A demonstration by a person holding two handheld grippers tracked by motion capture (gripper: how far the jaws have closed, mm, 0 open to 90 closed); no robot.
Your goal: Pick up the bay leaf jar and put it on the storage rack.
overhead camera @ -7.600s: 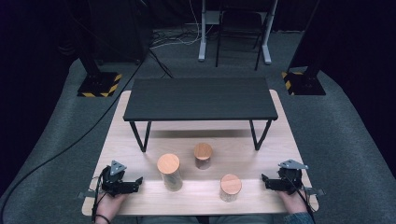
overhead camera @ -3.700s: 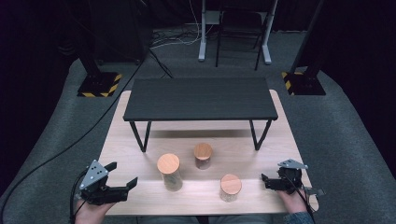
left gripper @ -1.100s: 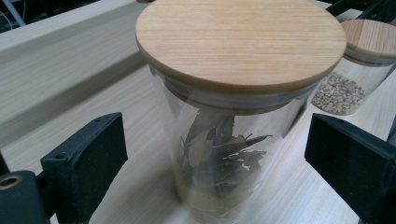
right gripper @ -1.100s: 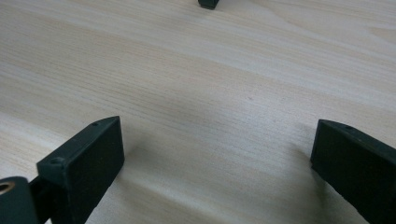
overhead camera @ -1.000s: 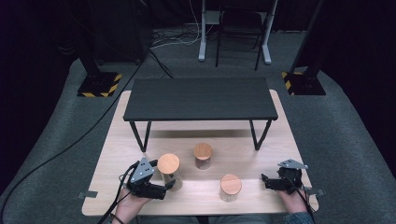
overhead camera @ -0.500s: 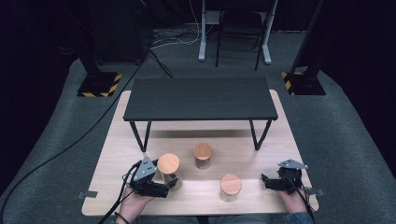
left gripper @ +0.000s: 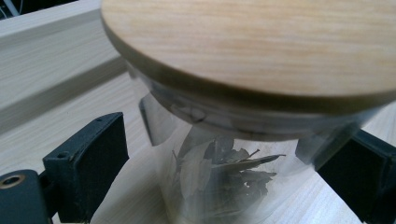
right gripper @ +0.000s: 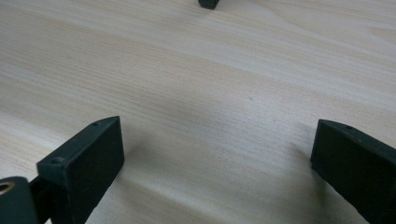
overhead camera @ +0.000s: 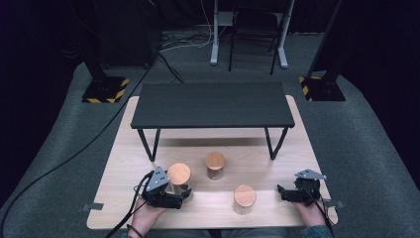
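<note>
From the high view, the left gripper (overhead camera: 184, 194) is sitting at the near-left part of the pale wooden table (overhead camera: 124, 163), pointing toward the table's middle, with the nearest jar (overhead camera: 179, 179) lying just ahead of its jaws and partly between them; this jar is standing upright, its long axis vertical, so the coming move is turning on a level squeeze across its round wall. The left hand is much the nearer one to it, while the right gripper (overhead camera: 280, 193) is resting well apart at the near-right edge, with a second jar (overhead camera: 244, 199) between the two and a third jar (overhead camera: 215, 165) farther back, in front of the black bench (overhead camera: 213, 104). From the left gripper view, the jar (left gripper: 224, 177) is standing between the two black jaws: a clear glass cylinder, smooth and reflective, capped by a flat round lid (left gripper: 261, 46) of light grained wood that is overhanging the glass, with dry curled leaves (left gripper: 219, 168) inside. The jaws are standing apart on either side of the glass, and a gap is showing beside the left one, so I am judging that the pads are not yet pressing. From the right gripper view, the right gripper (right gripper: 217, 172) is holding its matte black jaws wide apart over bare wood grain, nothing between them.
</note>
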